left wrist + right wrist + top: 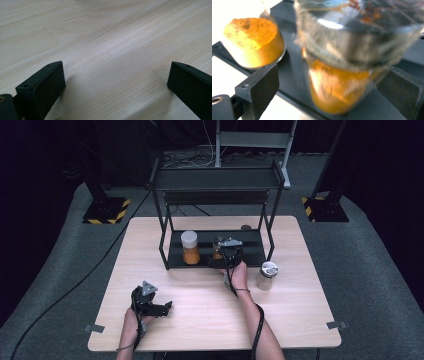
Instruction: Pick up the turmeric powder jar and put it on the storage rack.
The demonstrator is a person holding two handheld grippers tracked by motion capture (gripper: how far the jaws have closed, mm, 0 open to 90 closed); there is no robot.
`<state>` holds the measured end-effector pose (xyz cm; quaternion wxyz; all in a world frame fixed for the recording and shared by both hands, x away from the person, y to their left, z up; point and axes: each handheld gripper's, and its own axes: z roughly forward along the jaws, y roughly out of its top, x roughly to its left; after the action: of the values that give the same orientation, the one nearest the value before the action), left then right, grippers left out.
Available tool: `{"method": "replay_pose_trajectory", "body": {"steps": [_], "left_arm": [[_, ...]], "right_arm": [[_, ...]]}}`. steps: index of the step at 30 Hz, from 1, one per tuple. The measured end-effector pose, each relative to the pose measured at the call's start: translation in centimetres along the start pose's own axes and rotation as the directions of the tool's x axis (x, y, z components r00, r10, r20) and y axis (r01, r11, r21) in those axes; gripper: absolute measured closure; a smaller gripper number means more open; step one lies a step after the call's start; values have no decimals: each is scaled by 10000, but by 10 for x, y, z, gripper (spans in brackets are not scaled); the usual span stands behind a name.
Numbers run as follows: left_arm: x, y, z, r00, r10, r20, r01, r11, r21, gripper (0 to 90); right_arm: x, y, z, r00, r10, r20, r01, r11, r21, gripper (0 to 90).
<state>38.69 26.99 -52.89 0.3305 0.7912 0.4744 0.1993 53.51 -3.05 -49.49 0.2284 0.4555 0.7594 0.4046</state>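
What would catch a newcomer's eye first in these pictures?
Probably the orange powder jar with the silver lid, between the jaws of the right tongs on the lower shelf of the black rack. A white-capped orange jar stands to its left on that shelf. The left tongs gape open over bare table.

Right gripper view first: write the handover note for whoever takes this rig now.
Right tongs: jaws open around the silver-lidded spice jar on the rack's lower shelf; grip not confirmed.
Left tongs: open, idle over the table.
White-capped orange jar is on the same shelf.
Pale jar stands on the table right of the rack.
Left, probably: settle the silver-lidded jar, shelve the pale one.
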Motion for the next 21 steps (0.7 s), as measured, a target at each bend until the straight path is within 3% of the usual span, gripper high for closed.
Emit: {"method": "replay_pose_trajectory", "body": {"steps": [10, 21], "left_arm": [[0, 0, 0, 10000, 4, -1, -4, 10000, 3, 10], [0, 0, 0, 10000, 9, -4, -9, 10000, 2, 11]], "right_arm": [[13, -16, -29, 9989, -471, 76, 470, 9987, 196, 27], [29, -40, -68, 9965, -759, -356, 757, 9971, -83, 26]]}}
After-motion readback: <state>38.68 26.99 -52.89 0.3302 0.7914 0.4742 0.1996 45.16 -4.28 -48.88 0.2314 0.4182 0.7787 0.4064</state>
